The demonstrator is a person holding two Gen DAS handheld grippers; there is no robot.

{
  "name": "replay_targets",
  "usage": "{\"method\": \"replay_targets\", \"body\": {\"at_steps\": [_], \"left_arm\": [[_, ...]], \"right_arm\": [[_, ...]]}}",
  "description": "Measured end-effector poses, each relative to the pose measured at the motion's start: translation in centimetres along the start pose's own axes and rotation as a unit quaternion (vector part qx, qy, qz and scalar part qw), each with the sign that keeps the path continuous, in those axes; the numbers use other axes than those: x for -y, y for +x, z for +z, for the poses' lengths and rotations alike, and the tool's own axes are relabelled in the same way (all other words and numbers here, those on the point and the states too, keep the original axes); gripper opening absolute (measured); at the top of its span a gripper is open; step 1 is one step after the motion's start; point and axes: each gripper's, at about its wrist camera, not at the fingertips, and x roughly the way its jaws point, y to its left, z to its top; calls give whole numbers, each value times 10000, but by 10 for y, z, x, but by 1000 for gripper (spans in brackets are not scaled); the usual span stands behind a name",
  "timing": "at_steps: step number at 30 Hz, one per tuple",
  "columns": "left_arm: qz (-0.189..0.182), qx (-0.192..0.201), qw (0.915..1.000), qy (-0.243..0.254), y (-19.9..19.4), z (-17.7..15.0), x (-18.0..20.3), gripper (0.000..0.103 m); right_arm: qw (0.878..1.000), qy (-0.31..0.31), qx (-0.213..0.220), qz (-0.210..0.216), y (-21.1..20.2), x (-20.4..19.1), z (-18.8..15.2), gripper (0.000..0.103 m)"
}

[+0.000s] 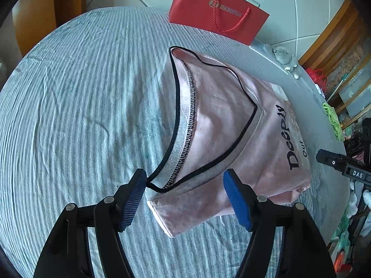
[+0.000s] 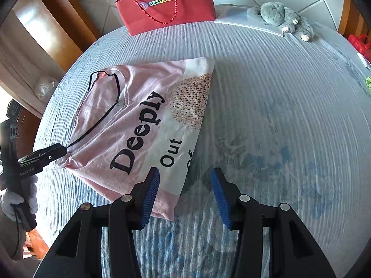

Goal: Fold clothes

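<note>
One pink T-shirt (image 2: 129, 125), folded and printed with "Deeply" and "Out", lies on the counter (image 2: 278, 115), which is covered by a pale blue ribbed cloth (image 1: 81, 115). The shirt's black-edged neckline (image 1: 183, 125) faces the left tongs. One red paper bag (image 2: 171, 2) with a cord handle stands at the far edge of the counter. One grey plush rabbit (image 2: 281, 16) lies to the right of the bag, on a pale flat board (image 2: 243, 20). A green scrap (image 1: 334, 120) sits at the counter's edge. Nothing lies between either tongs and the shirt.

Left tongs (image 1: 185, 197): spread wide, astride the near corner of the shirt at the collar; the left blue pad (image 1: 133, 199) touches or nearly touches the black neckline trim, and whether the right pad touches the fabric cannot be told. In the right wrist view, these tongs (image 2: 63, 150) meet the shirt at the collar end, held by a white-gloved hand (image 2: 20, 199).

Right tongs (image 2: 185, 197): spread wide, holding nothing, over the shirt's near folded edge; the left pad (image 2: 150, 197) overlaps the fabric, and the right pad (image 2: 220, 199) is over bare cloth.
</note>
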Motion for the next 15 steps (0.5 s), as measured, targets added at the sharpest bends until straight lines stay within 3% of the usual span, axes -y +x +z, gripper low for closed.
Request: {"method": "replay_targets", "body": {"at_steps": [3, 12, 15], "left_arm": [[50, -202, 9997, -110, 11, -5, 6, 70], [933, -325, 9940, -479, 19, -11, 46, 73], [868, -406, 9902, -1015, 11, -10, 42, 73]], "right_arm": [[10000, -23, -8, 17, 6, 5, 11, 47], [9988, -463, -5, 181, 23, 24, 43, 47], [9971, -718, -37, 264, 34, 28, 62, 47]]}}
